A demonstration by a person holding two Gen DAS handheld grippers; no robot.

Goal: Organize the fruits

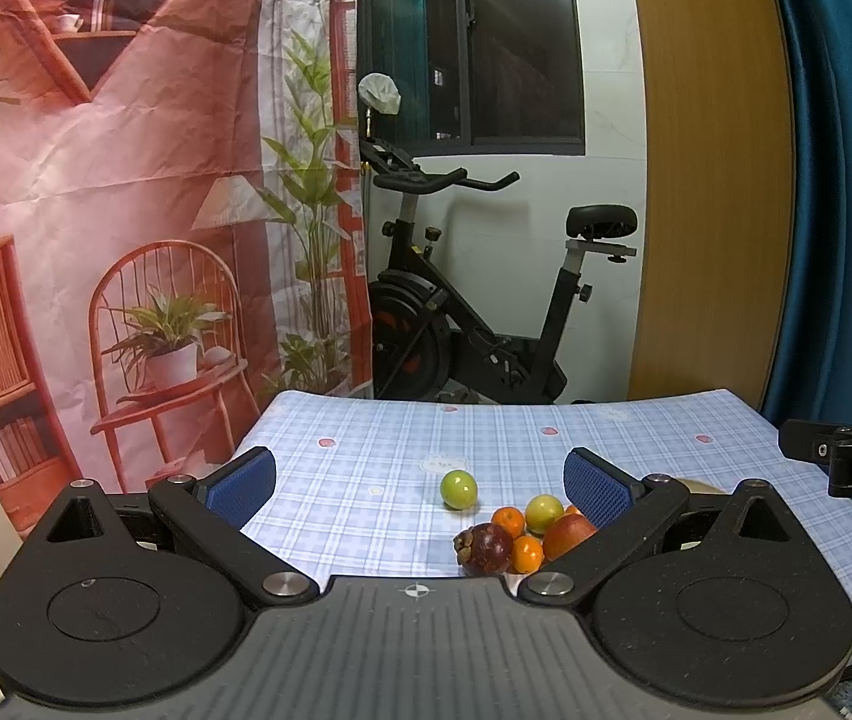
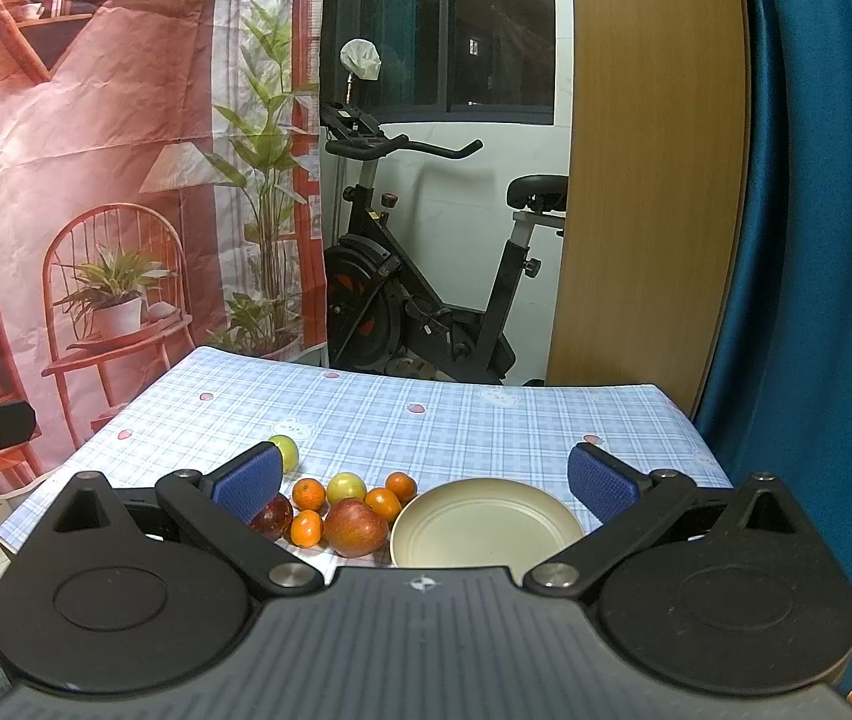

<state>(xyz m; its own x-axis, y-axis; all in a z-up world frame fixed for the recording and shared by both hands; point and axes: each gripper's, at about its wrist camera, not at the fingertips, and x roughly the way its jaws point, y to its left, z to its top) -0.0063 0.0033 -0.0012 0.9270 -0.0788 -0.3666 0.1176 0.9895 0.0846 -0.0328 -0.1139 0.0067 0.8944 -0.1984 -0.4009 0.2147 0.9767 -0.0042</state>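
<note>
A cluster of fruit lies on the checked tablecloth [image 2: 456,414]: a red apple [image 2: 356,526], several small oranges [image 2: 309,493], a yellow-green fruit [image 2: 347,486] and a dark mangosteen [image 1: 486,547]. A lone green fruit [image 1: 458,488] sits apart, farther back. An empty cream plate [image 2: 486,525] lies right of the cluster. My left gripper [image 1: 420,483] is open and empty, held above the table's near edge, left of the fruit. My right gripper [image 2: 426,477] is open and empty, above the plate and fruit.
An exercise bike [image 1: 474,312] stands behind the table. A printed backdrop [image 1: 126,210] hangs at the left, a wooden panel [image 2: 654,168] and a blue curtain [image 2: 816,240] at the right. The table's far edge [image 2: 426,381] drops to the floor.
</note>
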